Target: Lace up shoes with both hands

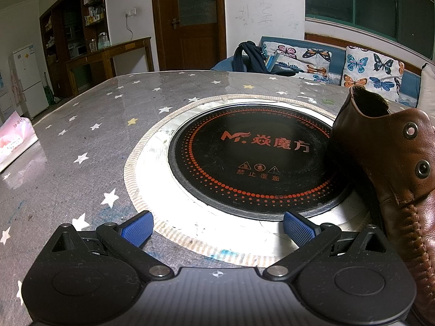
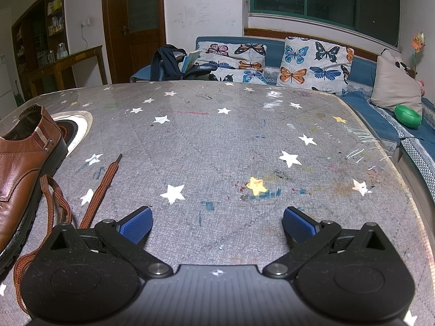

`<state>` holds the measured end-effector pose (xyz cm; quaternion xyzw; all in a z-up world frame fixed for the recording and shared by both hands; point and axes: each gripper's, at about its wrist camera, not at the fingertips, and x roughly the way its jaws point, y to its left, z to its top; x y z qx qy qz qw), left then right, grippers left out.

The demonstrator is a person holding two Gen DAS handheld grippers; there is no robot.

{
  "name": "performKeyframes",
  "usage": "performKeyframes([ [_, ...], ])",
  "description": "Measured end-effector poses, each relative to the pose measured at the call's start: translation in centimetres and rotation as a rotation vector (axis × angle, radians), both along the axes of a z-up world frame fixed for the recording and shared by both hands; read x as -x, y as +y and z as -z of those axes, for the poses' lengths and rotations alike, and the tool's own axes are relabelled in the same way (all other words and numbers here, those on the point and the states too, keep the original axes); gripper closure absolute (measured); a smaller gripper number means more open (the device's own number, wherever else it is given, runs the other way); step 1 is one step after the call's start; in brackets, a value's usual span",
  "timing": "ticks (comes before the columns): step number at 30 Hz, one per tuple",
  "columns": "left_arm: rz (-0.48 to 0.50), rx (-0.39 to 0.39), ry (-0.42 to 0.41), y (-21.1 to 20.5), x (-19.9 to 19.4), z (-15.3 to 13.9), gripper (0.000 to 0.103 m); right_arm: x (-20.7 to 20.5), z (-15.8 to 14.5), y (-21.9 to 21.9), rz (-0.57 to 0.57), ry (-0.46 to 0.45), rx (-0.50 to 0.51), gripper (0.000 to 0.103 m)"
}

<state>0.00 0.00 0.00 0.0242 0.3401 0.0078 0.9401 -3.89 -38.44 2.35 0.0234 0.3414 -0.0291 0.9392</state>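
Blue ribbed pads on both my grippers stand spread wide with nothing between them. My left gripper [image 1: 217,228] hangs tilted down over the pale ring around the round black induction hob [image 1: 258,160] sunk in the grey star-printed table [image 1: 81,135]. My right gripper [image 2: 217,226] tilts down likewise over bare star cloth.

Just to the right of my left jaw is the brown leather shoe [image 1: 391,163], its metal eyelets [image 1: 410,131] empty. From my right side the same shoe lies at the left edge, and the flat orange-brown woven lace [image 2: 100,190] trails loose on the table beside its sole, one dark tip pointing away from me.

I judge the lacing not yet begun. Next my right gripper should swing left and pinch the lace near its tip, while my left steadies the shoe by the eyelets.

Beyond the table stands a blue sofa with butterfly cushions [image 2: 312,62].
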Motion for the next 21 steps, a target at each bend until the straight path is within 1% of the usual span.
performKeyframes([
  [21,0.000,-0.003,0.000,0.13,-0.13,0.09,0.000,0.03,0.03,0.28,-0.001,0.012,0.007,0.000],
])
